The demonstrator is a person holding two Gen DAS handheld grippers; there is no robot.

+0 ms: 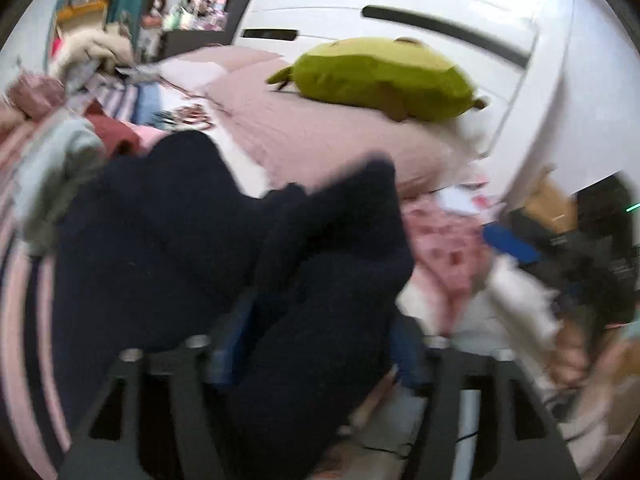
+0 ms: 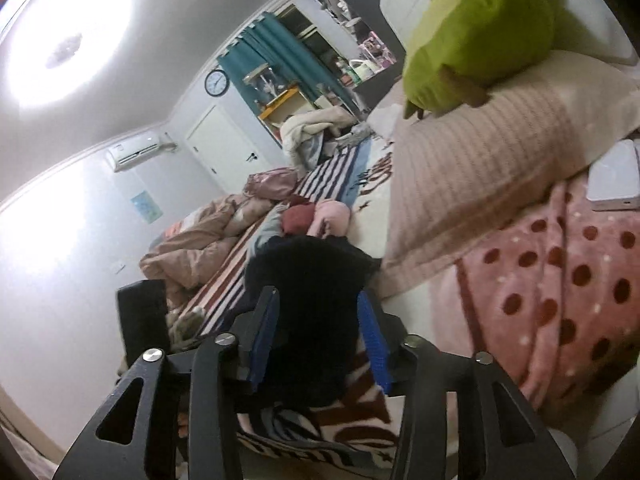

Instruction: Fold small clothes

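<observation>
Dark garment (image 1: pixel 224 240) bunches between both my claws, twelve o'clock ahead over the bed (image 2: pixel 404 188). Left claw (image 1: pixel 316 344) and right claw (image 2: pixel 320 336) stand part-open, gripping loosely; it may slip and unfold.

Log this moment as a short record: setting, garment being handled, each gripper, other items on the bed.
setting: a bed with a striped blanket, seen from both wrist views
garment: dark navy garment, bunched, lying between the fingers of both grippers
left gripper: fingers apart, garment draped between them; grip unclear in the blur
right gripper: blue pads apart, garment between them; contact unclear
pillow: pink striped pillow near the headboard
toy: green plush toy resting on the pillow
other cloth: pink polka-dot blanket; red and pink clothes behind the dark garment
</observation>
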